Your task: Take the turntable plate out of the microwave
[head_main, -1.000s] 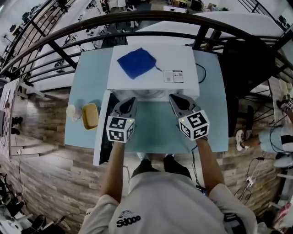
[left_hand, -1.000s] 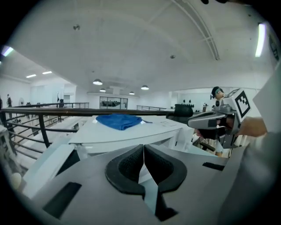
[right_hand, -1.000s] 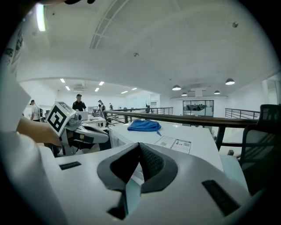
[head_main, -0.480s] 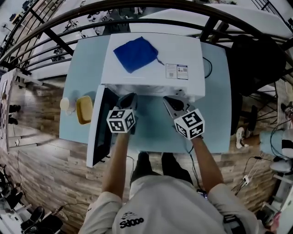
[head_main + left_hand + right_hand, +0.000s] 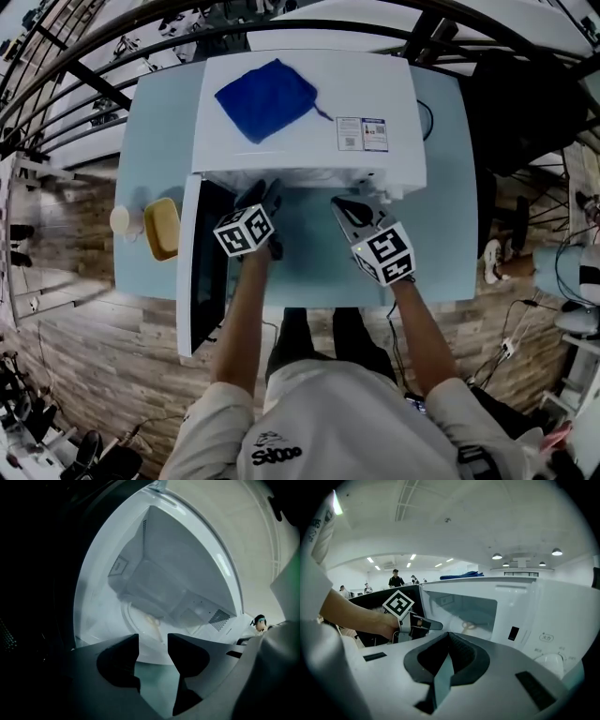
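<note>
My left hand-held gripper [image 5: 265, 194] sits at the mouth of the microwave [image 5: 309, 141], pointing into the open cavity. Its jaws are opening, with a clear gap and nothing between them. In the left gripper view the turntable plate [image 5: 140, 620] lies flat on the cavity floor, just beyond the jaw tips and untouched. My right hand-held gripper [image 5: 349, 208] hovers over the counter [image 5: 441, 253] in front of the microwave's control side, with its jaws closed together and empty. In the right gripper view the plate shows as a pale disc deep inside the cavity, well apart from that gripper. The microwave door [image 5: 202, 272] is swung out to the left. A blue cloth [image 5: 265, 98] lies on top of the microwave. A yellow container [image 5: 161, 228] sits on the counter left of the door.
</note>
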The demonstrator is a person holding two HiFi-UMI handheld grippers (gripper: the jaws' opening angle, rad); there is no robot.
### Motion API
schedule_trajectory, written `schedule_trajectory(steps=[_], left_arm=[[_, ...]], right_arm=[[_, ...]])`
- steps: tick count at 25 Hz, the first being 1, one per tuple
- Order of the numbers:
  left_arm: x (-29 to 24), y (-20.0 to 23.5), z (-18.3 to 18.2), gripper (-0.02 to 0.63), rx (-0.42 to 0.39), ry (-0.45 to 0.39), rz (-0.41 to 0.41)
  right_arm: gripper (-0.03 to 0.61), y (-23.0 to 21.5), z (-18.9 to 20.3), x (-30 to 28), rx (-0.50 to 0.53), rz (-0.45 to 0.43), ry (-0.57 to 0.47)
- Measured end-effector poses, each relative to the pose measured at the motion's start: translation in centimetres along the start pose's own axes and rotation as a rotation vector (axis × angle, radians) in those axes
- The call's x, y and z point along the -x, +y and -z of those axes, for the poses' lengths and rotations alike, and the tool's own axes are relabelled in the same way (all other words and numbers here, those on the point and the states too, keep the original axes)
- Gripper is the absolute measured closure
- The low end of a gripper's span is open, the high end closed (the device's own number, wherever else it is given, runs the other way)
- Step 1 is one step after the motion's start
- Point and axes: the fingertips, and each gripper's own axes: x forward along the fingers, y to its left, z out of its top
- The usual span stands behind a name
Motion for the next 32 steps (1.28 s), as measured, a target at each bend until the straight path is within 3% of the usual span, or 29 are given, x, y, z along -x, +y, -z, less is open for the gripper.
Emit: schedule_trajectory(steps=[10,21,32], left_arm=[[-2.1,1.0,0.9,0.407,0.187,-0.011,-0.019],[-2.4,1.6,-0.1,0.408,0.626,-0.11,0.011],[-3.2,1.0,0.0,0.44,0.732,-0.108,0.074]], right_arm=[[0.565,-0.6,1.3,-1.3,-0.016,0.066,0.029],[0.518,-0.5,2.4,-2.2,-0.089,0.073,0.048],[0.517,0.2,3.5,-2.7,-0.166,0.065,0.059]])
